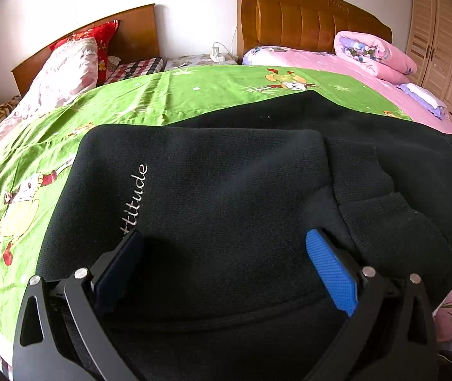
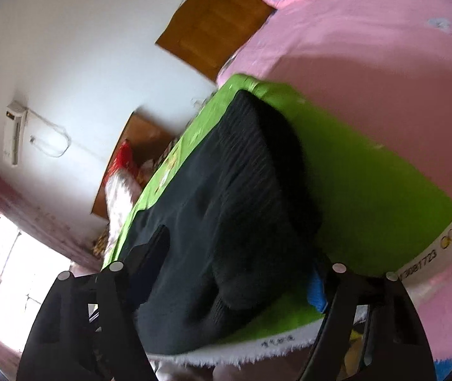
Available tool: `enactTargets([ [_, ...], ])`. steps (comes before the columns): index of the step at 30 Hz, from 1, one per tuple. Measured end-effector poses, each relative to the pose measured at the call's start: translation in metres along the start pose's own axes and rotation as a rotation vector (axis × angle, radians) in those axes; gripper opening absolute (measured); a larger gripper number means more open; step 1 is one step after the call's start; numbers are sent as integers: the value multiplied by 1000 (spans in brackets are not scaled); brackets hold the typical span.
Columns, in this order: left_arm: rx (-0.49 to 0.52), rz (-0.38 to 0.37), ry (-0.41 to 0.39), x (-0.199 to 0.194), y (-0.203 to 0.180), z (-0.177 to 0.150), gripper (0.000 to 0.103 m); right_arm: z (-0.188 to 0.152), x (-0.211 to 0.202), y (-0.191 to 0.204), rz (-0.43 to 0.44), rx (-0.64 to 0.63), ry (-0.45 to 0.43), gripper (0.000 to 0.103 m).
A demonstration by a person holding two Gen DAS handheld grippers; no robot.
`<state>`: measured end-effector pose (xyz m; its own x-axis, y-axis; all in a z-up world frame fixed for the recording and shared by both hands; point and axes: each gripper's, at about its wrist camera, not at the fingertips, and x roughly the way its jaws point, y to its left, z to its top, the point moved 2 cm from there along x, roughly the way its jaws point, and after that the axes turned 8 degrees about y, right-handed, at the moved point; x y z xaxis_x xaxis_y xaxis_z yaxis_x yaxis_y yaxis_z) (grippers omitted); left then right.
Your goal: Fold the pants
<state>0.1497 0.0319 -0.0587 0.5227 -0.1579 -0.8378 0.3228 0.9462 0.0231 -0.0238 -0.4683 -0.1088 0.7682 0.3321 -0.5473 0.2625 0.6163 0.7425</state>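
The black pants (image 1: 226, 190) lie folded in a thick pile on a green cartoon sheet (image 1: 130, 101), with white lettering on the top layer. My left gripper (image 1: 224, 250) is open just above the near part of the pile, its blue pads (image 1: 330, 270) apart with nothing between them. In the tilted, blurred right wrist view the same pants (image 2: 226, 206) lie on the green sheet (image 2: 368, 190). My right gripper (image 2: 238, 260) is open, its fingers on either side of the near edge of the pile.
The green sheet lies over a bed with a pink cover (image 1: 337, 60) and a pink folded quilt (image 1: 375, 50). A wooden headboard (image 1: 305, 19), a second bed with red pillows (image 1: 95, 41), and wardrobes (image 1: 441, 41) stand behind. A window (image 2: 19, 279) shows left.
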Motion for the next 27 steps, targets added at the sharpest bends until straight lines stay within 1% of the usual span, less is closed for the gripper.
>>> enactTargets([
  [1, 0, 0, 0, 0, 0, 0, 102, -2, 0, 0, -9, -11, -5, 40],
  [3, -1, -2, -4, 0, 0, -1, 102, -3, -6, -3, 28, 8, -24, 37],
  [5, -2, -2, -4, 0, 0, 0, 102, -3, -11, -2, 74, 28, -52, 37],
  [8, -4, -3, -10, 0, 0, 0, 102, 0, -10, -4, 109, 52, -78, 37],
  [12, -7, -5, -11, 0, -1, 0, 102, 0, -3, -9, 83, 71, -87, 37],
  [15, -8, -6, -11, 0, -1, 0, 102, 1, 5, -13, 58, 121, -81, 37],
  [18, -12, -8, -18, -1, -1, -2, 102, 3, 7, -11, 30, 115, -68, 38],
  [20, -13, -10, -26, -1, -1, -3, 102, 3, 6, -11, 37, 117, -69, 37],
  [22, -13, -14, -34, -2, -1, -4, 102, 1, 4, -7, 39, 121, -88, 36],
  [23, -13, -17, -34, -2, 0, -4, 102, 1, 1, -2, 49, 117, -111, 36],
  [25, -18, -21, -29, -3, 0, -4, 101, -1, -9, 18, 66, 85, -161, 35],
  [26, -22, -24, -28, -4, 1, -3, 92, 0, -10, 30, 68, 60, -174, 35],
  [27, -41, -51, -54, -12, 5, -4, 74, 1, -13, 54, 69, 5, -189, 35],
])
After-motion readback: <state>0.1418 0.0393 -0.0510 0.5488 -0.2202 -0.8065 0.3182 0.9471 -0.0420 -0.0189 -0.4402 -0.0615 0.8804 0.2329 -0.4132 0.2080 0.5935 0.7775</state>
